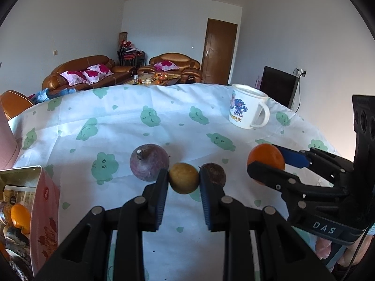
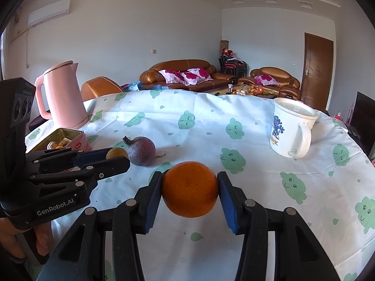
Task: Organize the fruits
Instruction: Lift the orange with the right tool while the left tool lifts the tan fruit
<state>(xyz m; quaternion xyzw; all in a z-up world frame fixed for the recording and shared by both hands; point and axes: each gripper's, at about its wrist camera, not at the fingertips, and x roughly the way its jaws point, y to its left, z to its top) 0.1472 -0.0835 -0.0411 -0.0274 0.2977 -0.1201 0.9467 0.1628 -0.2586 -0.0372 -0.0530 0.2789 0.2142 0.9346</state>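
Note:
My left gripper (image 1: pixel 184 178) is shut on a small yellow-brown fruit (image 1: pixel 184 178) just above the tablecloth; it also shows in the right wrist view (image 2: pixel 116 152). A large purple fruit (image 1: pixel 149 162) lies just left of it and a small dark purple fruit (image 1: pixel 215 172) just right. My right gripper (image 2: pixel 190 188) is shut on an orange (image 2: pixel 190 189); the orange also shows in the left wrist view (image 1: pixel 266 161). A pink tin (image 1: pixel 44 213) at the left holds an orange fruit (image 1: pixel 20 214) and other items.
A white mug (image 2: pixel 290 128) stands at the back right of the cloth-covered table (image 2: pixel 199 126). A pink kettle (image 2: pixel 63 96) stands at the back left, behind the tin (image 2: pixel 70 138). Sofas and a door lie beyond the table.

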